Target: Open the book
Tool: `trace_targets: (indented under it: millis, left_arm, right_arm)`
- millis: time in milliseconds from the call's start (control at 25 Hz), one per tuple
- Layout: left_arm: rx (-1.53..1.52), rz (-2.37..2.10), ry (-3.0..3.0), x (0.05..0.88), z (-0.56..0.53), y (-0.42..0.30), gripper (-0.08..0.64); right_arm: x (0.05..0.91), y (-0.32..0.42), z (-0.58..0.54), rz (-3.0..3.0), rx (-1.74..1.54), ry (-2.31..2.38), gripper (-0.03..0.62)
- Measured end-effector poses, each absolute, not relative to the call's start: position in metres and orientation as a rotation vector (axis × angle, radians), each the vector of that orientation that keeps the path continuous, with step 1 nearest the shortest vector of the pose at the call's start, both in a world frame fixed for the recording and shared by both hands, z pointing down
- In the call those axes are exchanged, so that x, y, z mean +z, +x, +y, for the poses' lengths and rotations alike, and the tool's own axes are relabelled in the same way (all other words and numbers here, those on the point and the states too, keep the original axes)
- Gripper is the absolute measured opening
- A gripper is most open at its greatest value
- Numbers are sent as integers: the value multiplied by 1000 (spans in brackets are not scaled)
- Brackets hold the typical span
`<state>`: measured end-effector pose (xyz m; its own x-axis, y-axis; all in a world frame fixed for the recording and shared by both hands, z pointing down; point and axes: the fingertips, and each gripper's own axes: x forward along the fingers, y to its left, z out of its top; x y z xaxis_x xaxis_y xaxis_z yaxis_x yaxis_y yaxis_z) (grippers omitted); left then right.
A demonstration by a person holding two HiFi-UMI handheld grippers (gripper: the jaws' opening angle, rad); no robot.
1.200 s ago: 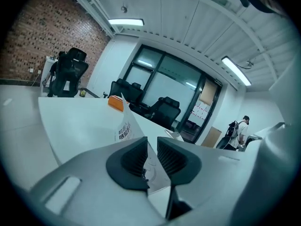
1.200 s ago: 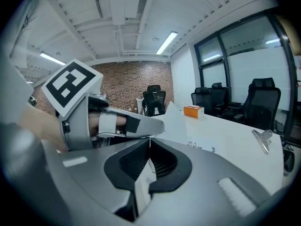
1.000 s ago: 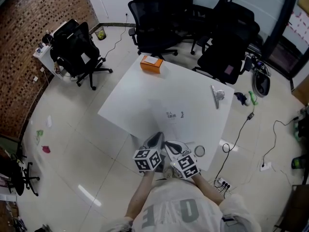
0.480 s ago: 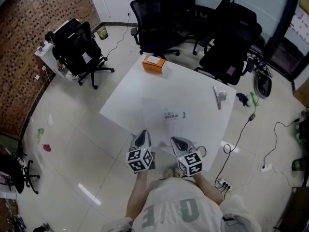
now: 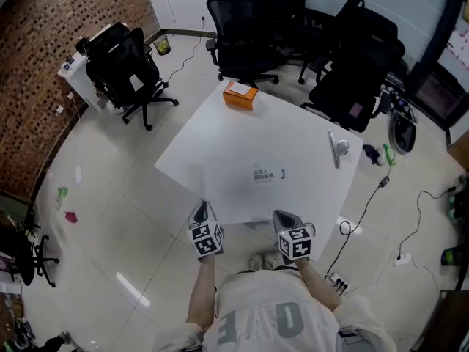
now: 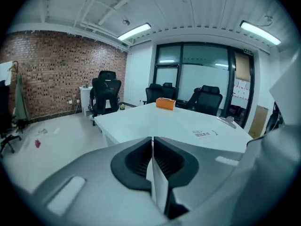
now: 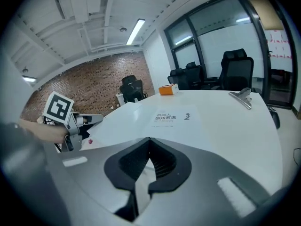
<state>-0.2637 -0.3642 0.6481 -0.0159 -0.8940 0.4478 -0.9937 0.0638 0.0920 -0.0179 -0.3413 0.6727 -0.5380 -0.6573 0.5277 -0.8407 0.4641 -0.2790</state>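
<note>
Left forearm (image 5: 199, 292), right forearm (image 5: 308, 273) stretched forward. Left hand-held gripper (image 5: 202, 210) just off desk (image 5: 293, 138) near corner, jaws together, pinching white page (image 6: 158, 186). Right hand-held gripper (image 5: 284, 217) at desk near edge, jaws together.

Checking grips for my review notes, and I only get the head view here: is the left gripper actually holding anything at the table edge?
Observer: Yes. The left gripper view shows the left gripper with jaws together on a thin white sheet seen edge-on. It looks like the white paper cover of the thin white book.
Operator: And the right gripper?
Observer: The right gripper is shut, jaws meeting at their tips. I cannot tell whether paper is pinched there.
Operator: Is the cover lifted?
Observer: In the right gripper view it spreads sideways from the book out to the left gripper's tips, not raised high.
</note>
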Motion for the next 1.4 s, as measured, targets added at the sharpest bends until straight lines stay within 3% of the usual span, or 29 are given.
trace_targets:
  millis: [560, 840, 1080, 1400]
  left_arm:
    - [329, -2018, 1858, 674, -343, -264, 14]
    - [-18, -2072, 1949, 577, -351, -257, 12]
    - [-280, -1994, 2262, 466, -344, -198, 12]
    - [-240, -1834, 2361, 473, -341, -143, 12]
  right_arm:
    - [689, -2, -344, -2306, 824, 1306, 5]
    - [654, -21, -347, -2439, 942, 1286, 5]
    - [571, -38, -344, -2654, 824, 1286, 3]
    - [522, -48, -332, -2759, 682, 1281, 3]
